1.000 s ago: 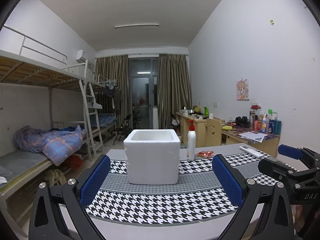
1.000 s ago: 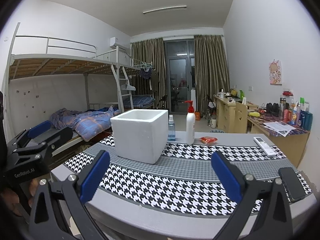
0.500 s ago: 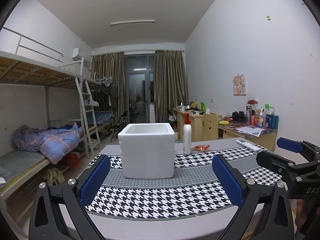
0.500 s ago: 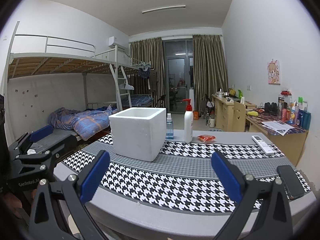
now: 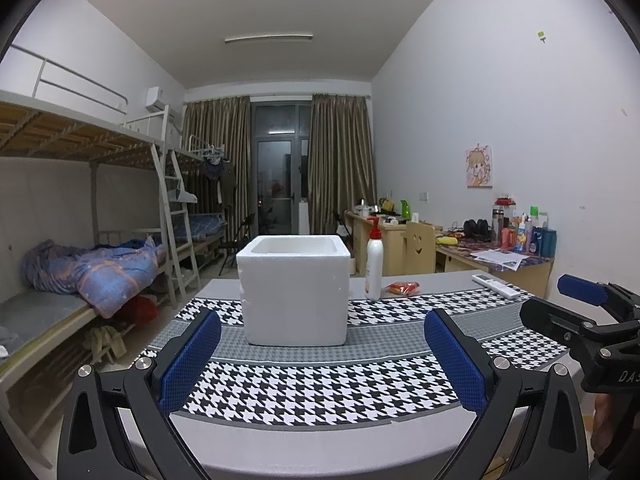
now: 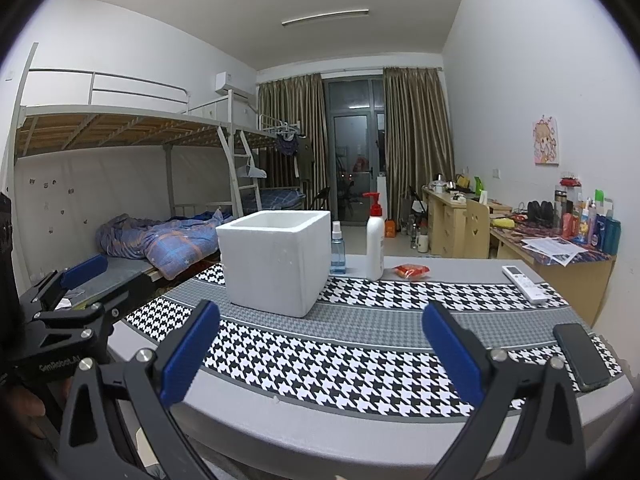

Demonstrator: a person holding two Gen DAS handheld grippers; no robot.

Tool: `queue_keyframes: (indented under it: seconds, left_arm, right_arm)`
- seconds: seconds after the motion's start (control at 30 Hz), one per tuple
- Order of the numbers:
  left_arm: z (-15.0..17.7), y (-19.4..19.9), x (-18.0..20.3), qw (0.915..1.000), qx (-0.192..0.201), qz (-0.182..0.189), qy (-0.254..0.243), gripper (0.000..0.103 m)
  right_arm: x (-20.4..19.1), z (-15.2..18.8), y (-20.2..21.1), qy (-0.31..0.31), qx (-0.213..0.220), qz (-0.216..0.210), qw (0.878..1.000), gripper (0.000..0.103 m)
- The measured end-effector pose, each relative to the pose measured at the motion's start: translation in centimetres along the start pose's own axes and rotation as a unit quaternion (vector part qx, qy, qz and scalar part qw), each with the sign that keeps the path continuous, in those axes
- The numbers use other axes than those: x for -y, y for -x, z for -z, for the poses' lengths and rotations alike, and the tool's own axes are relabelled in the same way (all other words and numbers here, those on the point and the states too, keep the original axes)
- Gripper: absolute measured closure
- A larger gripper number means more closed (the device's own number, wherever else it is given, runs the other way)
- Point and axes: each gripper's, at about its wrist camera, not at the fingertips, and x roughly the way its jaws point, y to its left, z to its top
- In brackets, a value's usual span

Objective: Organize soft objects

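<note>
A white foam box (image 5: 294, 290) stands open-topped on the houndstooth cloth (image 5: 320, 384) in the middle of the table; it also shows in the right wrist view (image 6: 276, 260). A small red-orange soft packet (image 5: 403, 288) lies behind it to the right, also seen in the right wrist view (image 6: 412, 270). My left gripper (image 5: 320, 364) is open and empty at the table's near edge, in front of the box. My right gripper (image 6: 320, 354) is open and empty, to the right of the left one. Each gripper shows at the edge of the other's view.
A white pump bottle (image 6: 375, 242) and a small blue spray bottle (image 6: 338, 250) stand behind the box. A white remote (image 6: 526, 283) and a black phone (image 6: 582, 356) lie at the right. Bunk beds (image 5: 80, 272) stand left, desks (image 5: 496, 256) right.
Both grippers have dropped a little lower, so the table and box sit higher in view. Both stay open and empty.
</note>
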Motion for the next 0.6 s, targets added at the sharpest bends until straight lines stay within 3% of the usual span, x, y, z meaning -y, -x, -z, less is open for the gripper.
queue_keyframes:
  seconds: [0.6]
  left_arm:
    - [0.36, -0.12, 0.03, 1.0, -0.001, -0.003, -0.001, 0.001]
  right_arm:
    - [-0.12, 0.46, -0.35, 0.005, -0.005, 0.0, 1.0, 0.001]
